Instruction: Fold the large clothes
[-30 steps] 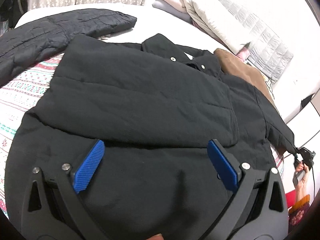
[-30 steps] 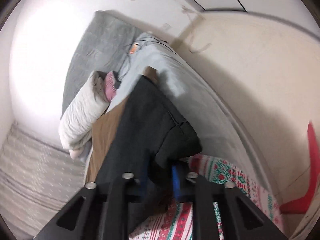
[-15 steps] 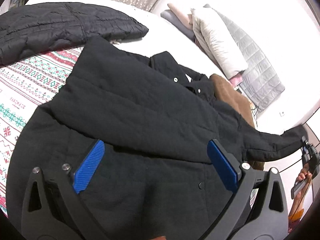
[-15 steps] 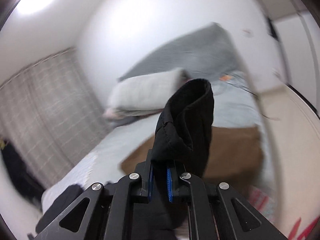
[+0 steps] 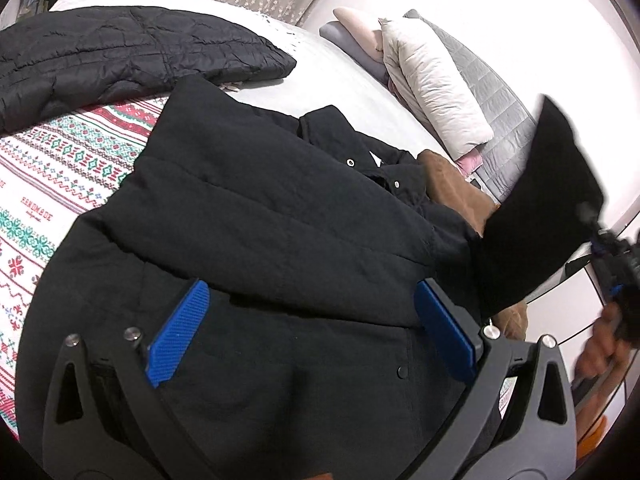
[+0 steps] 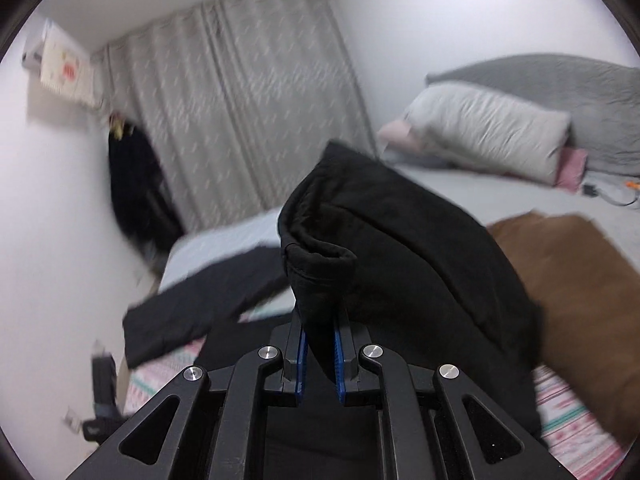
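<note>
A large black jacket [image 5: 260, 208] lies spread on the bed, one side folded over its front. My left gripper [image 5: 308, 328] hovers open just above its lower part, blue pads [image 5: 180, 336] wide apart with nothing held. My right gripper [image 6: 320, 320] pinches the cuff [image 6: 320, 264] of the jacket's right sleeve between its blue pads; its jaws are easing open slightly with the cuff still between them. In the left wrist view the sleeve [image 5: 540, 208] is lifted high at the right, with the right gripper [image 5: 600, 240] blurred at its end.
A quilted black coat [image 5: 120, 56] lies at the far left of the bed. A brown garment [image 5: 452, 184] sits beside the jacket's collar. White and grey pillows [image 5: 432, 80] lean at the headboard. A patterned blanket [image 5: 60, 168] covers the near left. A hand [image 5: 600, 356] shows at right.
The right gripper rose and swung over the bed, carrying the sleeve up off the bed's edge. The left gripper shifted slightly and then held still, staying open.
</note>
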The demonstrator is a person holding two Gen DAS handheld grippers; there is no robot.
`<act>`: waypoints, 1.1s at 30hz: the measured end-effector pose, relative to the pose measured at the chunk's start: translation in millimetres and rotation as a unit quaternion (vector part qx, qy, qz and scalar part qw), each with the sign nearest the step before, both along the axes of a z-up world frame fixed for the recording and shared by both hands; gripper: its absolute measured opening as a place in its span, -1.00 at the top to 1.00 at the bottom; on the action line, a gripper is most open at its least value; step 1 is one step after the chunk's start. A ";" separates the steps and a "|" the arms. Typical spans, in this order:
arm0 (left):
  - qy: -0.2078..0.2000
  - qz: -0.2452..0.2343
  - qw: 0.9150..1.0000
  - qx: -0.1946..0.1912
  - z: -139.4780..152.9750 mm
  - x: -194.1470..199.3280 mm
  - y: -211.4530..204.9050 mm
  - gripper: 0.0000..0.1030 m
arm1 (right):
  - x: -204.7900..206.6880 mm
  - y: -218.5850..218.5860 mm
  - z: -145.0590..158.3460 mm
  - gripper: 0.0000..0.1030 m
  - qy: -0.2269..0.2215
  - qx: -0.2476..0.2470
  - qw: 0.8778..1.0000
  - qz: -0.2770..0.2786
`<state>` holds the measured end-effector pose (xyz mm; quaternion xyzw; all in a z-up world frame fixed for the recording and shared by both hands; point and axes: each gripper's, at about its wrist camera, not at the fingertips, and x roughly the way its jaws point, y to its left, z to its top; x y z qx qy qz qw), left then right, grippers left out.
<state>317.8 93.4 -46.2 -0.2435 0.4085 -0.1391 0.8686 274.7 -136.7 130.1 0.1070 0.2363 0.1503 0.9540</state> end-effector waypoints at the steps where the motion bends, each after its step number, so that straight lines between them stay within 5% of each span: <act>1: 0.001 -0.001 1.000 -0.002 -0.8 0.3 0.0 -0.99 | 10.2 14.3 -13.5 0.73 0.018 -0.008 1.000 0.010; 8: -0.001 -0.011 1.000 0.005 -2.8 1.6 -3.4 -0.98 | 38.1 57.2 -98.9 0.10 0.173 0.020 0.977 0.121; 11: 0.002 -0.013 1.000 0.001 -5.4 3.0 -5.1 -0.98 | 21.5 32.6 -105.8 -0.11 0.158 0.031 0.982 0.095; 18: -0.014 -0.063 0.998 0.010 -8.3 3.2 -35.9 -0.88 | -32.3 -53.3 -121.2 -0.15 0.169 0.067 0.983 -0.030; 20: -0.025 -0.083 0.996 0.018 -8.3 3.2 -49.4 -0.67 | -46.5 -71.8 -127.0 -0.15 0.173 0.083 0.980 -0.056; 25: -0.023 -0.125 0.991 0.043 -11.2 9.5 -88.5 -0.57 | -94.3 -105.2 -159.0 -0.16 0.164 0.153 0.971 -0.082; 30: 0.013 -0.152 0.985 0.077 -20.8 32.6 -119.8 -0.21 | -86.5 -117.2 -156.5 -0.16 0.181 0.086 0.970 -0.135; 33: 0.027 -0.137 0.983 0.115 -25.7 41.4 -127.9 0.33 | -88.0 -115.4 -153.9 -0.18 0.177 0.053 0.974 -0.132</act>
